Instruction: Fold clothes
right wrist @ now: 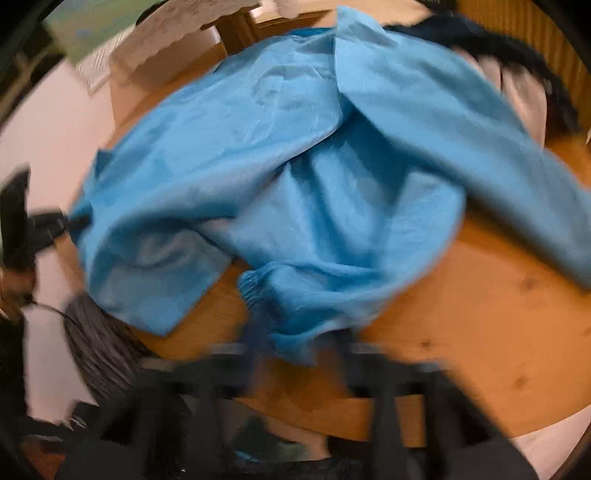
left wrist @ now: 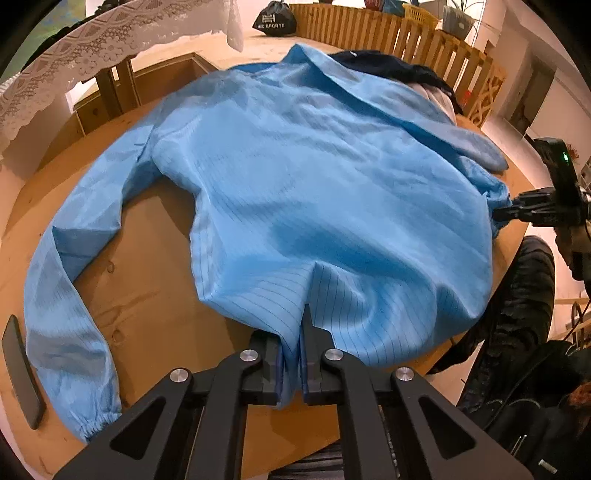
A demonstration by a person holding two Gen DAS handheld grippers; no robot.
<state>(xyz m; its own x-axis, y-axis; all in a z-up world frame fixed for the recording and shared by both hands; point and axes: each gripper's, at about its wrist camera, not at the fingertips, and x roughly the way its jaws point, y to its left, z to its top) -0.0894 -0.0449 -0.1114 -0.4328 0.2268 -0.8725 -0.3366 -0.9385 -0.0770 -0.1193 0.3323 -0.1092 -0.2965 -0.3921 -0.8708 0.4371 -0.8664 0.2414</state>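
A light blue jacket (left wrist: 314,177) lies spread back-up on a round wooden table (left wrist: 155,266). My left gripper (left wrist: 295,354) is shut on its near hem, with cloth pinched between the pads. The jacket's left sleeve (left wrist: 66,295) curves down the table's left side. At the right edge, my right gripper (left wrist: 496,214) holds the other sleeve's cuff. The right wrist view is blurred: the bunched sleeve of the jacket (right wrist: 295,147) runs into my right gripper (right wrist: 301,350), and the left gripper (right wrist: 48,225) grips the hem at far left.
Dark clothes (left wrist: 388,62) and a white garment (left wrist: 439,99) are piled at the table's far side. A flat black object (left wrist: 22,369) lies at the left edge. Beyond are a wooden fence (left wrist: 388,33), a black bag (left wrist: 275,20), a lace cloth (left wrist: 74,48) and a person's leg (left wrist: 517,314).
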